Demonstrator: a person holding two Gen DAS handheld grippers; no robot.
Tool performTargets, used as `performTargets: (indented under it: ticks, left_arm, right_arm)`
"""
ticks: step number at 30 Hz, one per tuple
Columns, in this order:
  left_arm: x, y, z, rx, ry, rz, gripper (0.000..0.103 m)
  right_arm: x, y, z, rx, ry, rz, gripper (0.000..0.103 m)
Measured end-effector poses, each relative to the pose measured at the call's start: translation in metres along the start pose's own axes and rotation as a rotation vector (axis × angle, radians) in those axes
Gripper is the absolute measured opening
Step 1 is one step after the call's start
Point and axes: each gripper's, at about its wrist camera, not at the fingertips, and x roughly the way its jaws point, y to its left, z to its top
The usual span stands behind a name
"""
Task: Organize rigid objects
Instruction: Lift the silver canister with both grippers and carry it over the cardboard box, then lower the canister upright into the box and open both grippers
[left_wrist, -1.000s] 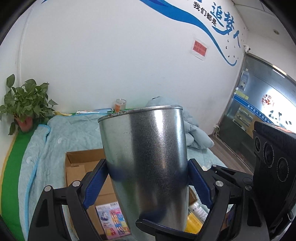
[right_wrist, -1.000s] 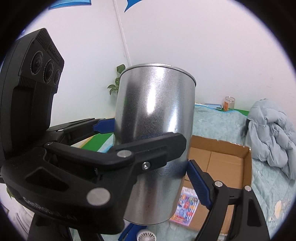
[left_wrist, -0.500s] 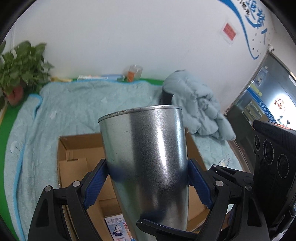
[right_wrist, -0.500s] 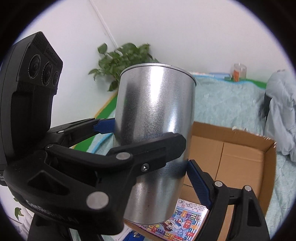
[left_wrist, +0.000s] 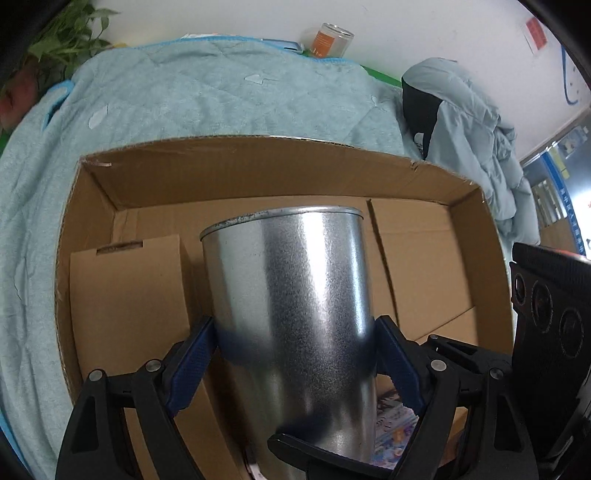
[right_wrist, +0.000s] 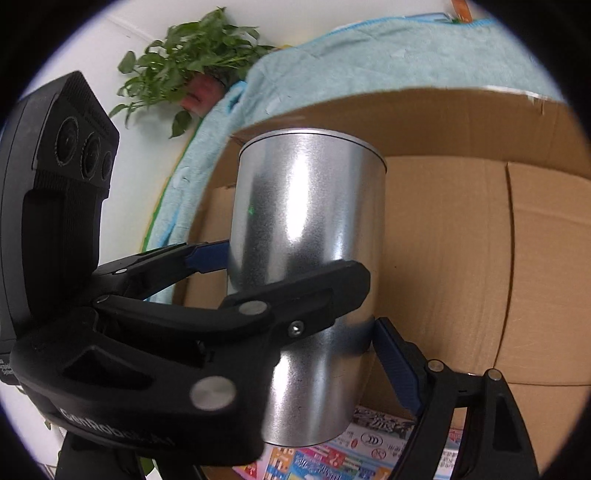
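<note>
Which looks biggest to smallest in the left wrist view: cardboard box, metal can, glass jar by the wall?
1. cardboard box
2. metal can, inflated by nearness to the camera, gripped by both grippers
3. glass jar, far off, so its true size against the can is unsure

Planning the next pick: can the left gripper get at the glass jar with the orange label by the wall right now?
Probably not. The left gripper is shut on the metal can, as is the right gripper, and the jar stands beyond the cardboard box.
</note>
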Motion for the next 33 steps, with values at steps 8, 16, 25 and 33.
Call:
performTargets:
  ticks: [8, 16, 25, 33]
  left_arm:
    - [-0.011, -0.012, -0.006, 0.024, 0.036, 0.042, 0.085]
    - [-0.053, -0.014, -0.01, 0.027, -0.047, 0.098, 0.085]
    - [-0.164, -0.046, -0.098, 0.078, -0.451, 0.232, 0.098]
    - [-0.236, -0.093, -0.231, 0.054, -0.736, 0.278, 0.068]
  right_arm:
    - [-0.002, 0.006, -0.008, 0.045, 0.008, 0.038, 0.082]
    - [-0.004, 0.002, -0.013, 0.062, 0.017, 0.061, 0.084]
    - [-0.122, 0.016, -0.088, -0.044, -0.309, -0.159, 0.091]
    - [-0.173, 0.015, -0.189, -0.133, -0.379, -0.419, 0.09]
